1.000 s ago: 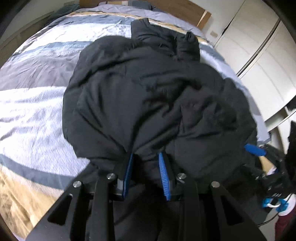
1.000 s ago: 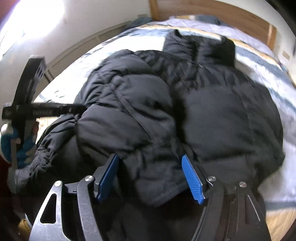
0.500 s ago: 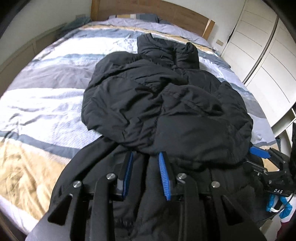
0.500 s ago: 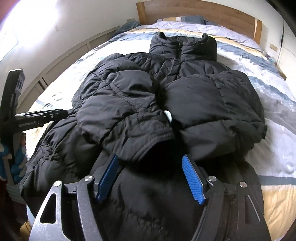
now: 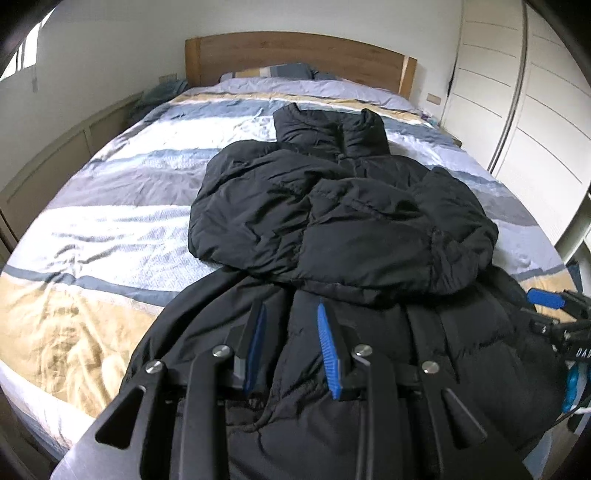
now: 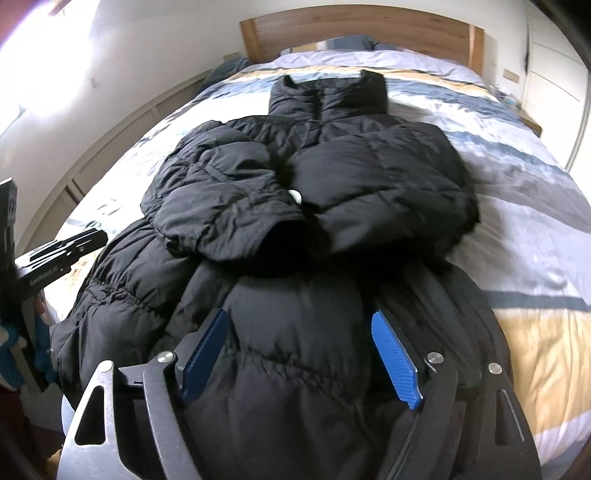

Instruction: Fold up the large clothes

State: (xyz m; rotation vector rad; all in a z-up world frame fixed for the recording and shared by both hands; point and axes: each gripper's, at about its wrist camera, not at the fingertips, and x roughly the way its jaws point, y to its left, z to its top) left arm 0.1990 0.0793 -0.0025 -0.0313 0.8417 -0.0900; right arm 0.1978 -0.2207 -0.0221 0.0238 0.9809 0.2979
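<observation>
Left wrist view first: the black jacket (image 5: 343, 236) lies lengthwise on the striped bed (image 5: 110, 206), collar toward the headboard (image 5: 295, 55), both sleeves folded in across the chest. The jacket's lower half runs toward the camera and under the left tool (image 5: 291, 347). That tool's blue pads (image 5: 327, 350) are spread with a gap between them — quilted fabric lies in and below that gap, though no pinch shows. Off the jacket's right edge sits the right tool (image 5: 546, 301), only one blue pad in sight, its state impossible to read from here. Wardrobe doors (image 5: 535, 103) stand beyond the jacket on that side.

Now the right wrist view: same jacket (image 6: 314, 177), collar up by the headboard (image 6: 362, 33), the two sleeves meeting at the middle, a small white tag (image 6: 295, 195) between them. The right tool (image 6: 301, 354) hovers over the hem end, pads wide apart — the puffy lower panel fills the space between them, and they do not close on it. At the jacket's left edge the left tool (image 6: 70, 247) pokes in, dark and side-on, over the bed's edge.
</observation>
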